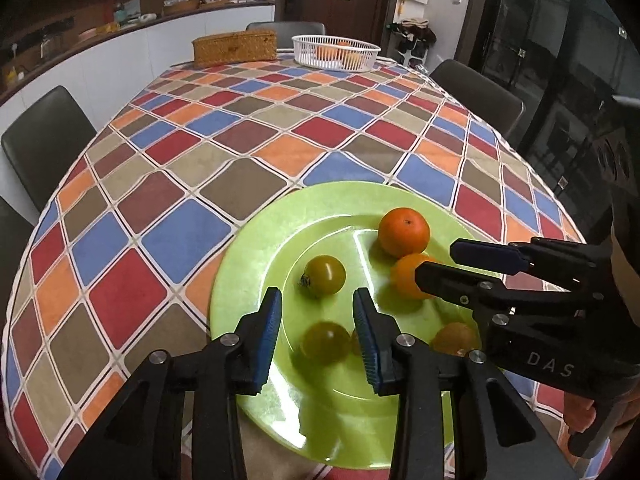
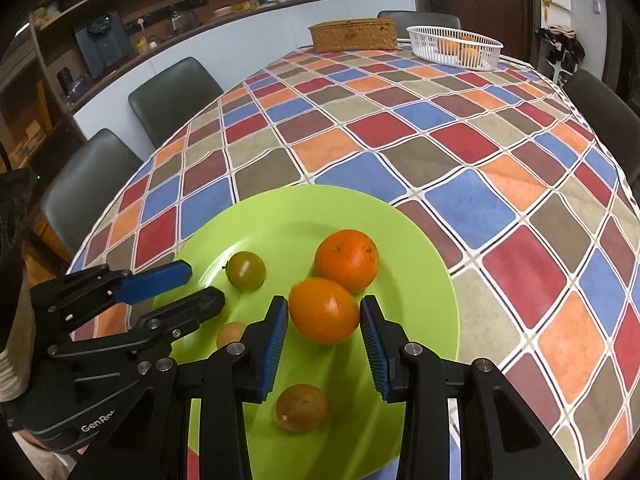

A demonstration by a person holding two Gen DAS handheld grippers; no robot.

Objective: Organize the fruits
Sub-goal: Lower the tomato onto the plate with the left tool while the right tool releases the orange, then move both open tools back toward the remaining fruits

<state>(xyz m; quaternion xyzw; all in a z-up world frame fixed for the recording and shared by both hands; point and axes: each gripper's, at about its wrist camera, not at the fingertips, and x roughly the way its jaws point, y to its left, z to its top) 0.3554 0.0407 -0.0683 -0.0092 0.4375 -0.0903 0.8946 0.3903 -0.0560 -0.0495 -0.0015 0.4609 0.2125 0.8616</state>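
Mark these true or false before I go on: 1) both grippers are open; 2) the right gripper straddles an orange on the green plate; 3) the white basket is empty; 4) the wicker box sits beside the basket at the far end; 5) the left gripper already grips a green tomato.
1) True: left gripper and right gripper both stand open.
2) True: the near orange lies between its fingers on the green plate, not yet clamped.
3) False: the white basket holds orange fruit.
4) True: the wicker box stands just left of it.
5) False: the green tomato lies between open fingers, ungripped.
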